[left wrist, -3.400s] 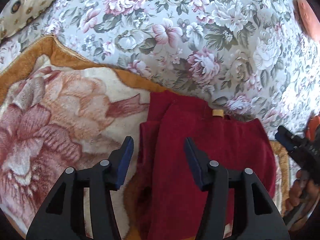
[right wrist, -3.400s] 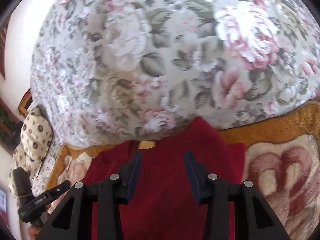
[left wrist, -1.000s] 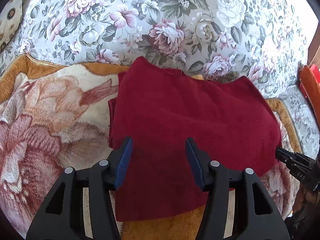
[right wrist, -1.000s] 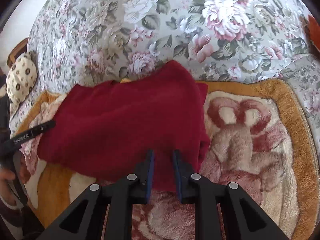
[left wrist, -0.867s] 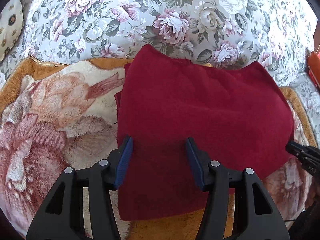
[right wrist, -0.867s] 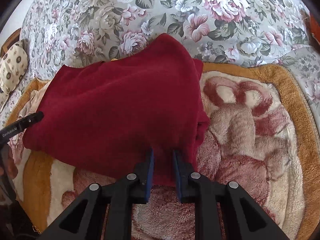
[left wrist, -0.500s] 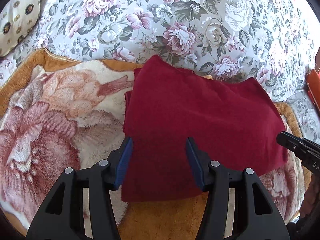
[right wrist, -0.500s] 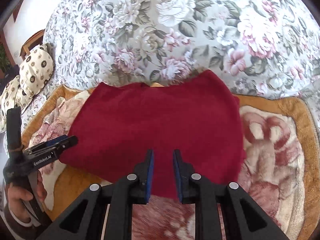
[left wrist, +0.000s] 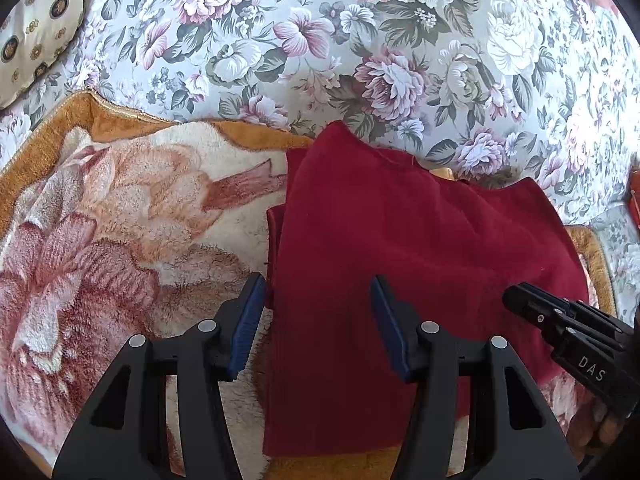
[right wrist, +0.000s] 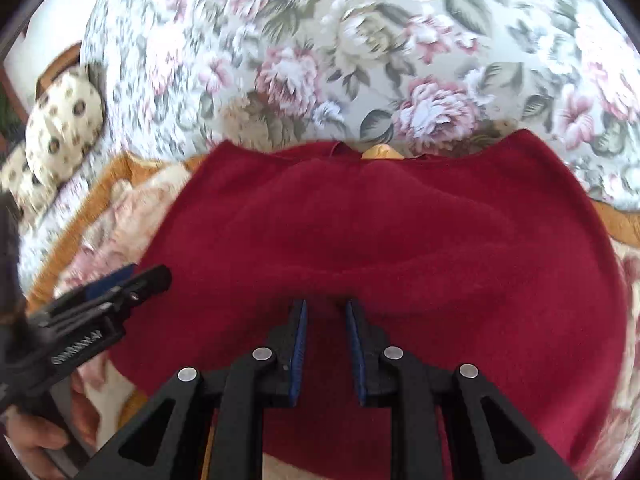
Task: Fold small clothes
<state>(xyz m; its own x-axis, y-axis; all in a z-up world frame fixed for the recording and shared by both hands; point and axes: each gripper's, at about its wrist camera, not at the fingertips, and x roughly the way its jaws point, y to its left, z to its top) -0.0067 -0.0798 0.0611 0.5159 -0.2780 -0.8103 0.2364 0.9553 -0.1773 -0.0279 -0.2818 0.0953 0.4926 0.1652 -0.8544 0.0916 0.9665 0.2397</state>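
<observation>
Left wrist: folded red garment point(left wrist: 404, 264), plush blanket point(left wrist: 120, 216), floral bedspread point(left wrist: 360, 48)

One dark red garment point(left wrist: 416, 280) lies folded under and ahead of the tongs. Two tongs show: the left tongs point(left wrist: 318, 300) and the right tongs point(right wrist: 325, 312). One plush flowered blanket point(left wrist: 120, 220) lies beneath them, one floral bedspread point(left wrist: 360, 40) beyond, and one spotted pillow point(left wrist: 36, 28) far left of the left tongs.

plain dark-red knit garment point(left wrist: 420, 264) | under it, plush blanket point(left wrist: 120, 216), cream with pink-rust flowers, orange border | beyond it, grey-white bedspread point(left wrist: 360, 40), pink roses, green leaves
</observation>
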